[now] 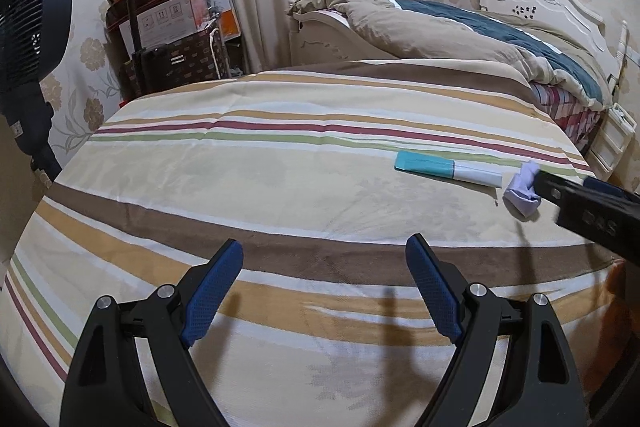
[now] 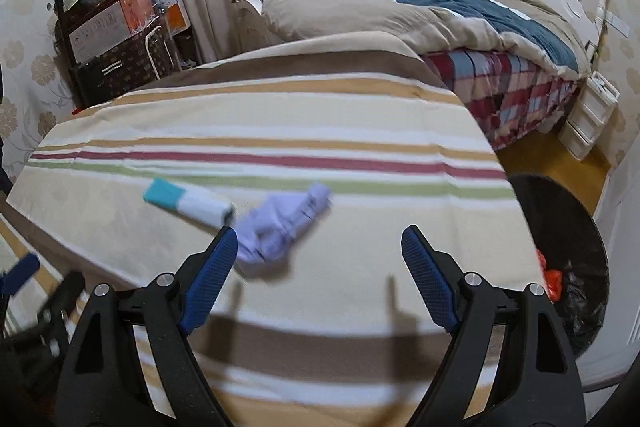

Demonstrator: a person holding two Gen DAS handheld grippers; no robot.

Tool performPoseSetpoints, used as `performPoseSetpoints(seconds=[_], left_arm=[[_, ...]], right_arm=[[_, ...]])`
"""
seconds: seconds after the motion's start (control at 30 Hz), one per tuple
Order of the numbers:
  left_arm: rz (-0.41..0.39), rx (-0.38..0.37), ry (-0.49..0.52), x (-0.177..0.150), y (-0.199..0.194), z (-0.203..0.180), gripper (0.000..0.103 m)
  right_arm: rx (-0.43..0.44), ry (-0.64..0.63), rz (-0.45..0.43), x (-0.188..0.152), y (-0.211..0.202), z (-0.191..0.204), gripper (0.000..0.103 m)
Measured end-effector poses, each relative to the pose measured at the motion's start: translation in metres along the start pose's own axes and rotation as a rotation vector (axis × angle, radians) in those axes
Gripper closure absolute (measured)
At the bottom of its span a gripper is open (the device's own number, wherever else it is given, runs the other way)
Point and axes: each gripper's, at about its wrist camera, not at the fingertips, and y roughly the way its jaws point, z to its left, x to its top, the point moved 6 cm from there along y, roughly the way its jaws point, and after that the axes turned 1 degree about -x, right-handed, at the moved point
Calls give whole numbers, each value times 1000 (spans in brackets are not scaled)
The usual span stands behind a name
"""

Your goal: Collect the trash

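A crumpled pale lilac tissue (image 2: pixel 280 227) lies on the striped bed cover (image 2: pixel 280 99), just ahead of my right gripper (image 2: pixel 320 239) and nearer its left finger. My right gripper is open with nothing between its pads. A teal and white tube (image 2: pixel 188 203) lies left of the tissue. In the left wrist view the tube (image 1: pixel 448 171) and tissue (image 1: pixel 522 189) sit at the far right, where the right gripper's black finger reaches the tissue. My left gripper (image 1: pixel 324 251) is open over bare cover, well short of both.
A black bin (image 2: pixel 576 267) lined with a dark bag and holding something orange stands off the bed's right edge. A second bed with a tan and blue quilt (image 2: pixel 400 11) lies behind. A fan (image 1: pixel 28 39) stands left; boxes and a trolley (image 1: pixel 160 39) fill the corner.
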Motion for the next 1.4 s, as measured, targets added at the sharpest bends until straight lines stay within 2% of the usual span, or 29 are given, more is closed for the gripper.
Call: performPoseSetpoints(seconds=[0.13,0.17,0.37,0.53,0.73,0.77,0.83,0.9,1.13,1.4], left_arm=[[7,-2,-5,-1,1,-1,20],[7,-4,-5,-1,1,0,20],[11,-14,-15,-1,3,-1,20],[15,-19,-15,0,5,-5,20],[20,-23,-19,2,5,-8,20],[22,-25,-19,2,6,-10,20],[24,-29,-15,3,7,-14,20],[26,-40,-14,4,9,-19,20],[42,-83,-7,18,20,-48,20],[36,-78,-23,52,43,-79,20]], right_arm=[[-19,-26,44,-4,18,6,21],[-8,-15,47,-6,17,3,21],[-71,-2,35,-10,6,-27,21],[-34,23,44,-9,5,-29,31],[-1,15,30,0,13,-15,32],[-1,8,44,-1,17,-15,34],[-5,-3,56,-4,20,-16,58],[-11,-15,53,-6,18,-19,68],[-1,-7,48,-10,12,-34,69],[38,15,46,-10,12,-40,68]])
